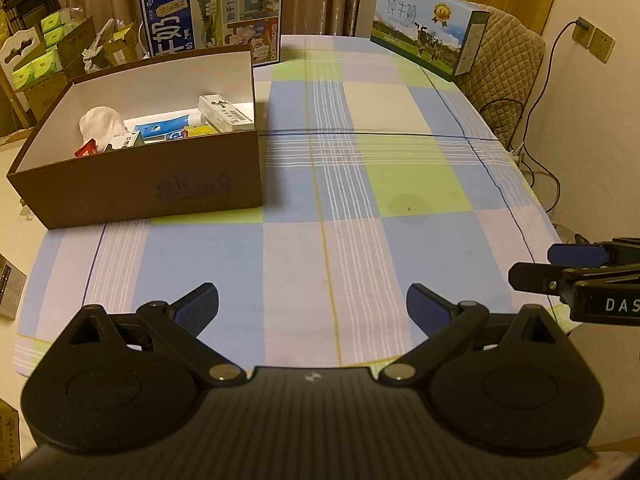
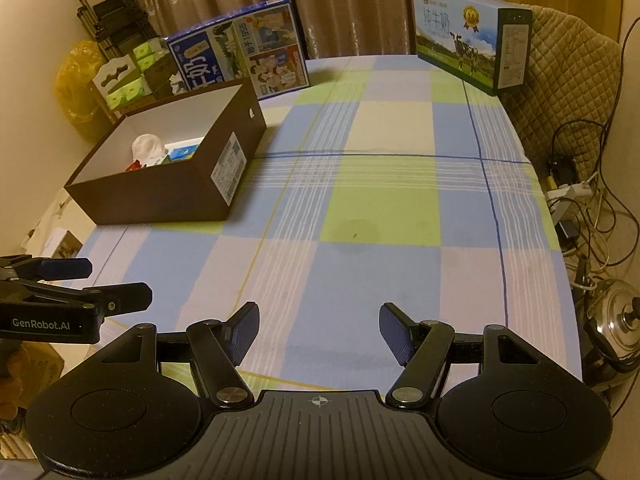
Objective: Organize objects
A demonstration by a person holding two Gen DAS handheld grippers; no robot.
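Observation:
A brown cardboard box (image 1: 132, 188) (image 2: 192, 196) with a white inside sits on the left of the checked tablecloth. In it lie several small items: a white cloth (image 1: 100, 124) (image 2: 147, 146), a blue and white tube (image 1: 166, 126), a white carton (image 1: 224, 114) and a red piece (image 1: 85, 148). My left gripper (image 1: 312, 308) hovers open over the near table edge, nothing between its fingers. My right gripper (image 2: 316, 330) is open too, empty, beside it to the right; its fingers (image 1: 536, 274) show from the side in the left wrist view.
A blue milk carton box (image 1: 216, 12) (image 2: 244, 52) stands behind the brown box. A light-blue milk box (image 1: 428, 32) (image 2: 472, 34) stands at the far right corner by a padded chair (image 1: 508, 64). Cables (image 2: 588, 200) and a metal pot (image 2: 616, 320) lie right of the table.

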